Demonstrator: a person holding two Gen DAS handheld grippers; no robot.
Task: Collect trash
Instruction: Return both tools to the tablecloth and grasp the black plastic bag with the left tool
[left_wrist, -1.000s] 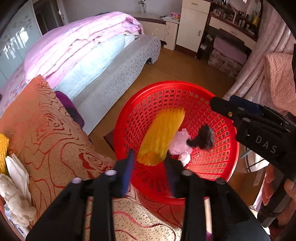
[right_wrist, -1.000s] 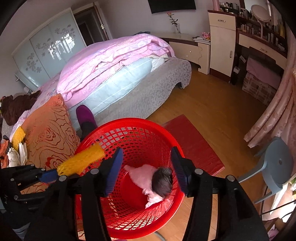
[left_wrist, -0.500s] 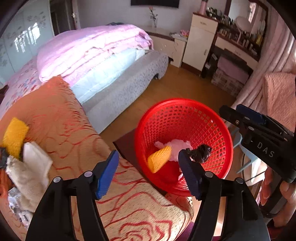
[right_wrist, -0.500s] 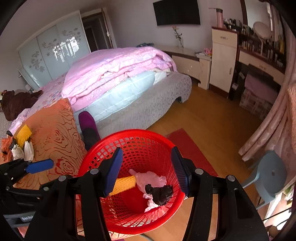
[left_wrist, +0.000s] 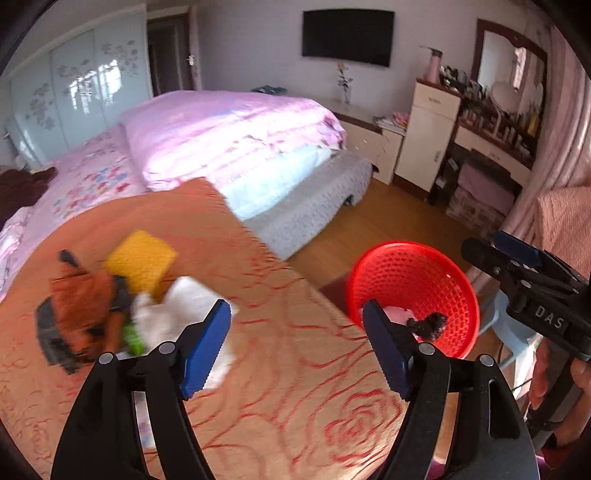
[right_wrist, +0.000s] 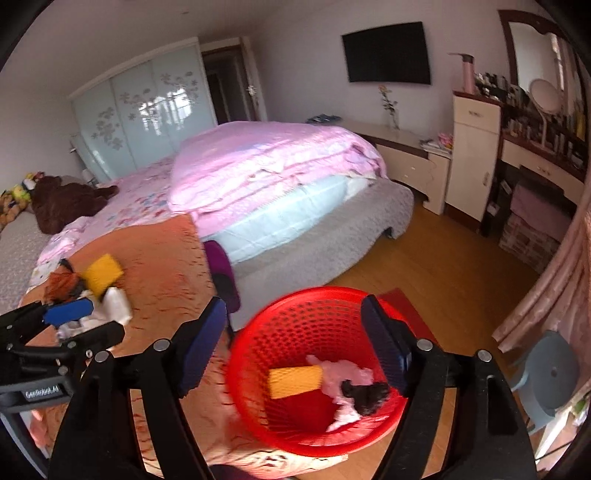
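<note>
Here both tools gape wide and hold nothing: the left tool (left_wrist: 295, 343) hangs over the orange bedspread (left_wrist: 280, 369) near the trash pile (left_wrist: 122, 295), the right tool (right_wrist: 295, 339) above the red basket (right_wrist: 295, 443) containing a yellow sponge (right_wrist: 294, 381).

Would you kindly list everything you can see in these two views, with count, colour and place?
round plastic mesh basket: one, red, on the floor beside the orange cover
yellow sponge block: one, inside the basket
crumpled pink wrapper: one, inside the basket
dark crumpled scrap: one, black, inside the basket
second yellow sponge: one, on the rose-patterned orange cover
white tissue wad: one, beside that sponge
rust-orange crumpled wrapper: one, left of the tissue
wall television: one, black
bed with pink quilt: one
left gripper: one, blue pads, open, over the cover
right gripper: one, blue pads, open, above the basket
</note>
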